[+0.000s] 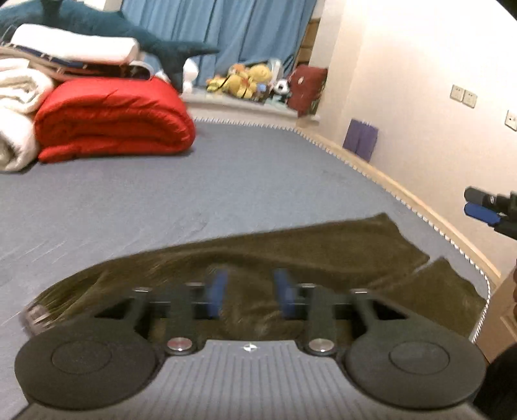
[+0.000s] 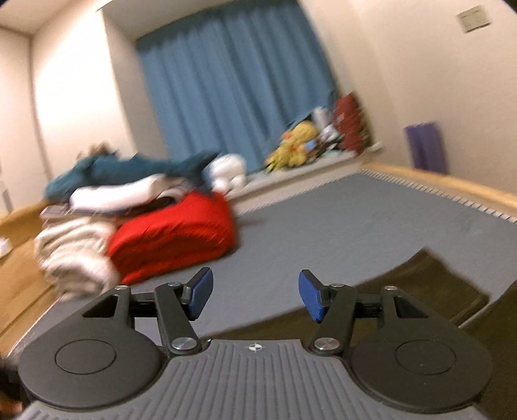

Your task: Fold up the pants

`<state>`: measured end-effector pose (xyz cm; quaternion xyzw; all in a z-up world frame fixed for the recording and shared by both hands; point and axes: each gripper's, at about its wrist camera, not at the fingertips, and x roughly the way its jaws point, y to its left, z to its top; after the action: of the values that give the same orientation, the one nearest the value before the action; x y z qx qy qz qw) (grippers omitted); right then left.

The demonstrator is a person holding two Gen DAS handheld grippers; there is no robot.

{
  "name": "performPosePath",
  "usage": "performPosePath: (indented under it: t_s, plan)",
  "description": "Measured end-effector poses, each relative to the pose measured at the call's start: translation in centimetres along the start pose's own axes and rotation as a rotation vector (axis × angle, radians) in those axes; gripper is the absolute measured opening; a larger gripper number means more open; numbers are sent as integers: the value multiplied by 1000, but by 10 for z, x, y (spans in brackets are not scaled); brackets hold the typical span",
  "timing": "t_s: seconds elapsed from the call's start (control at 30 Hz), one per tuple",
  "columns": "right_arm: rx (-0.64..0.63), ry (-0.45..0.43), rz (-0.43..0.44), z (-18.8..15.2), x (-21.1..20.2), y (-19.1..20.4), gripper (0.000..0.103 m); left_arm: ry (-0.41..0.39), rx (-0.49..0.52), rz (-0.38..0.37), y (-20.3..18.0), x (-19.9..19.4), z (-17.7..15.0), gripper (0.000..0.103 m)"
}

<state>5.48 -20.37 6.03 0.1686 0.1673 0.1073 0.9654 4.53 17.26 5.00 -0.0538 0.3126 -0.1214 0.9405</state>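
Dark olive pants [image 1: 290, 252] lie spread across the near part of the grey bed sheet [image 1: 226, 181]. My left gripper [image 1: 250, 292] hovers low over the pants' near edge, its blue pads apart with cloth showing between them, nothing gripped. The right gripper [image 1: 484, 208] shows at the right edge of the left wrist view, above the bed's edge. In the right wrist view my right gripper [image 2: 255, 295] is open and empty over the grey sheet [image 2: 323, 226], with the pants [image 2: 436, 290] below and to its right.
A folded red quilt [image 1: 113, 119], white blankets [image 1: 16, 106] and a teal plush shark [image 1: 106, 22] are piled at the far left of the bed. Plush toys [image 1: 248, 79] and a red bag [image 1: 305, 87] sit under blue curtains [image 1: 242, 29]. The wooden bed edge [image 1: 420, 206] runs along the right wall.
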Motion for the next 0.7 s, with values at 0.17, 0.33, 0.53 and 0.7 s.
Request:
performPosePath:
  t_s: [0.17,0.33,0.53,0.7]
  plan:
    - [-112,82,135,-28,-9,45,36,65,-36,91,54,-31,-20,7]
    - [-242,202,235,-88,-4,78,33,232,-211,168,111,-18,-77,7]
    - [-364,454,406,-163,6,115,34,341,-253,178,135,-8,-97,10]
    - [-484,597,530,-199,5,148,37,466,-179,254,135,6,-111,7]
